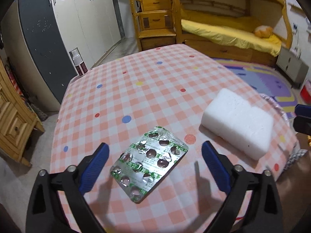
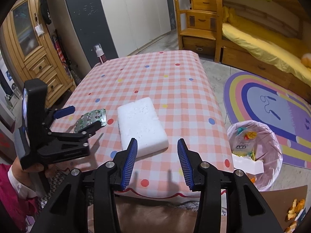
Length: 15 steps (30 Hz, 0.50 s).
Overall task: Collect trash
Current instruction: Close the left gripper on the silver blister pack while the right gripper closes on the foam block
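A used silver-green blister pack (image 1: 149, 165) lies flat on the pink checked tablecloth (image 1: 147, 89). My left gripper (image 1: 155, 143) hovers over it, open wide, one blue finger on each side and neither pad touching it. To its right lies a white foam block (image 1: 237, 122). In the right wrist view my right gripper (image 2: 157, 139) stands open above the table's near edge, with the near corner of the foam block (image 2: 141, 124) just ahead of its fingers. That view also shows the left gripper (image 2: 81, 119), held by a hand, over the blister pack (image 2: 91, 118).
A bin with a pink liner (image 2: 272, 136), holding wrappers and scraps, stands on the floor right of the table. Orange peel (image 2: 293, 213) lies on brown cardboard at lower right. A spray bottle (image 2: 100, 54) stands at the table's far left corner. A rainbow rug and a wooden bunk bed lie beyond.
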{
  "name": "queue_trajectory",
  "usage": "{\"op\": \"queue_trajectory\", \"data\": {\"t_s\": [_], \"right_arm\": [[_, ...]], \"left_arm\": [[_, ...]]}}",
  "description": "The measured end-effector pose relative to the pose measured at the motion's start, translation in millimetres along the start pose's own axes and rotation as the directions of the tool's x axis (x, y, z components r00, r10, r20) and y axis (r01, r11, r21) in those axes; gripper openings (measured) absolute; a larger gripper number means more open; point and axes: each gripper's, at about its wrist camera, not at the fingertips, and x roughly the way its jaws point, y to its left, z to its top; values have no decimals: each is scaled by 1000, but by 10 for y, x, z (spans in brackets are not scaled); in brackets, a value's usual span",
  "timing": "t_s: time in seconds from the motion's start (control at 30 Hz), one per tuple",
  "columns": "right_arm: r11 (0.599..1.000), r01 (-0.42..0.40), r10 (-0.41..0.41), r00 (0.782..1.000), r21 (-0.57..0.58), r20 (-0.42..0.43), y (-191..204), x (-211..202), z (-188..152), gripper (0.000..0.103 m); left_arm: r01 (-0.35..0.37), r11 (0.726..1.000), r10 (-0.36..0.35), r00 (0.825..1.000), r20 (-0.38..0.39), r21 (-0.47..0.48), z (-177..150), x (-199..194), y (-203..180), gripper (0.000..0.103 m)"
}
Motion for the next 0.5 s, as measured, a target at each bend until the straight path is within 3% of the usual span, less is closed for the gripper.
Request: {"op": "queue_trajectory", "data": {"t_s": [0.27, 0.5], "right_arm": [[999, -27, 27, 1000, 18, -7, -8, 17, -17, 46], [1000, -16, 16, 1000, 18, -10, -11, 0, -45, 46]], "left_arm": [[76, 997, -77, 996, -50, -14, -85, 138, 232, 96], [199, 980, -197, 978, -73, 23, -283, 13, 35, 94]]}}
